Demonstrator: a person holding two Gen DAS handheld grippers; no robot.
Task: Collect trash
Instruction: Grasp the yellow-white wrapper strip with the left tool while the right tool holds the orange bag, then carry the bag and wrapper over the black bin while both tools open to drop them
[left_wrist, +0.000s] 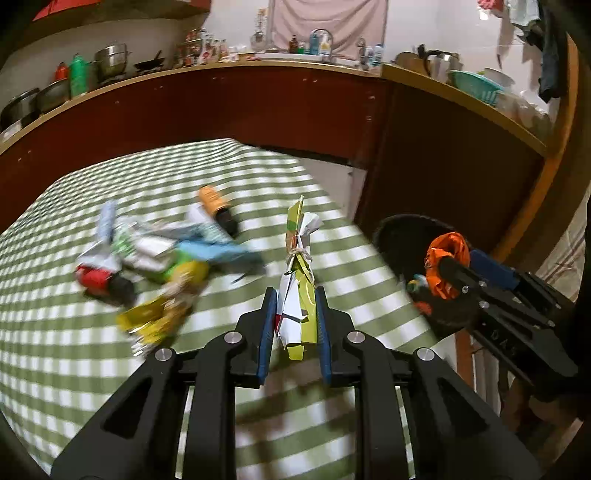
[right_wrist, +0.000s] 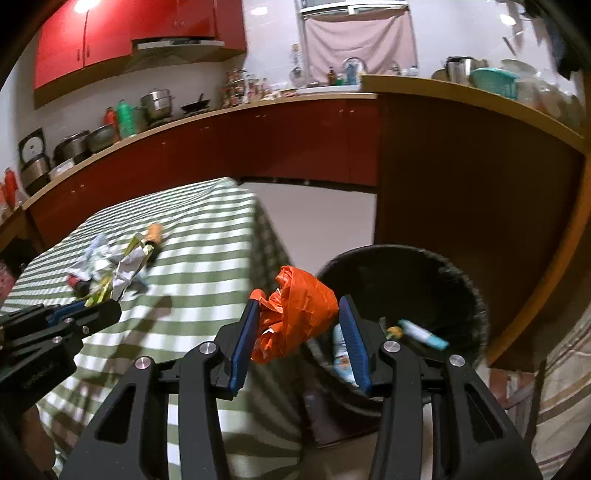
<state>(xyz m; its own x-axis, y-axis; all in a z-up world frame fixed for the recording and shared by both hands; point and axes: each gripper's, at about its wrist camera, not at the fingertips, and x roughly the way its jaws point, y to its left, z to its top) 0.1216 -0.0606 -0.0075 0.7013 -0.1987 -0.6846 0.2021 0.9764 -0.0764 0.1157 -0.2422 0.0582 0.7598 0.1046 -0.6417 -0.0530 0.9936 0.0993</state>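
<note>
Left gripper: my left gripper (left_wrist: 293, 317) has its blue-padded fingers (left_wrist: 266, 328) clamped on a folded yellow-green and white paper wrapper tied with string (left_wrist: 297, 291), lifted clear of the desk.

Right gripper: my right gripper (right_wrist: 299, 332) has its fingers (right_wrist: 243, 343) closed on a crumpled orange plastic bag (right_wrist: 295, 310), carried near the bin's rim, between desk edge and bin mouth.

Bin: the round black waste bin (right_wrist: 469, 291) stands on the floor just beside the desk's corner. Inside I see a white and teal tube (right_wrist: 424, 334) and other scraps too blurred to name.

Desk: the desk under a green and white checked cloth (left_wrist: 55, 332) carries a heap of mixed wrappers and crumpled paper (left_wrist: 147, 258), with an orange bottle with a dark cap (left_wrist: 218, 210) lying at its far side.

Progress: I judge the work part done. Some trash is binned, two pieces are in hand and not yet dropped, and the heap and bottle remain to be cleared.

Visibility: the heap is motion-blurred; I cannot count its pieces.
</note>
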